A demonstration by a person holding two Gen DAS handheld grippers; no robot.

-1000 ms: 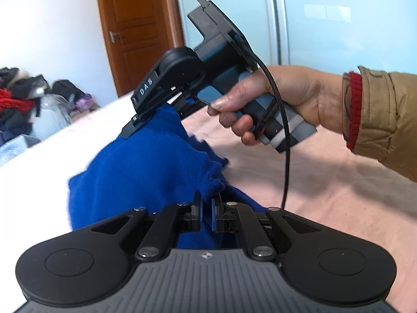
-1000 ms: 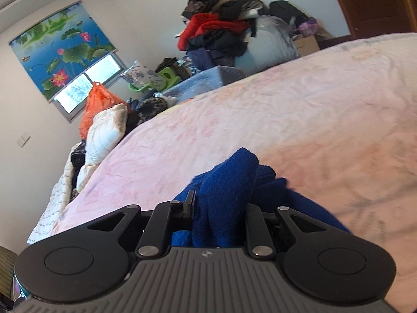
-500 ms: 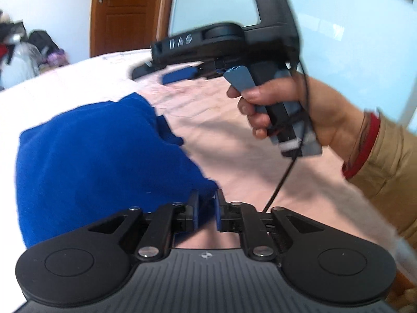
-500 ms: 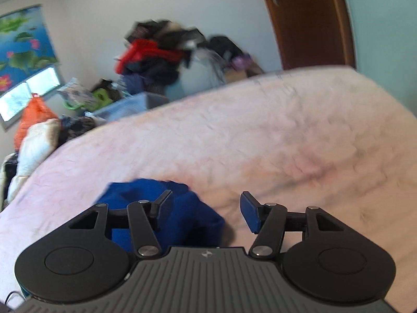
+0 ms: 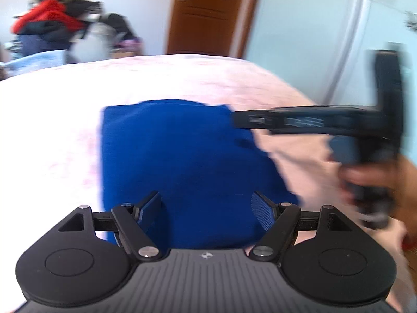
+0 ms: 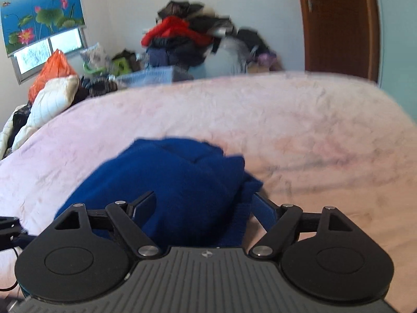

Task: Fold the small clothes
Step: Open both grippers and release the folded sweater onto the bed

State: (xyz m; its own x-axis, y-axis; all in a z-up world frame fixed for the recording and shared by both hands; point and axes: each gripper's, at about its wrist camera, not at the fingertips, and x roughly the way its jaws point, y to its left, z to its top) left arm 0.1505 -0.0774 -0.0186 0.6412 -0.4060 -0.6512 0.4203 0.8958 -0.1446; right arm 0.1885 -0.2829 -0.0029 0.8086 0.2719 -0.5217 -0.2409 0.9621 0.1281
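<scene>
A blue knit garment [image 5: 182, 161] lies folded on the pink bedspread [image 5: 182, 78]; it also shows in the right wrist view [image 6: 177, 182]. My left gripper [image 5: 206, 206] is open just above the garment's near edge, holding nothing. My right gripper [image 6: 203, 206] is open over the garment's right side, holding nothing. In the left wrist view the right gripper's body [image 5: 325, 122] is blurred at the garment's far right corner, held by a hand [image 5: 385, 182].
The bedspread [image 6: 286, 130] stretches away behind the garment. A pile of clothes [image 6: 187, 39] and bags stands beyond the bed's far edge, with a wooden door [image 6: 338, 26] at right. Pillows [image 6: 52, 99] lie at far left.
Both grippers let go of the blue garment: the right one opened first, then the left. The garment dropped flat into a folded rectangle on the bed. Both views swung round.
</scene>
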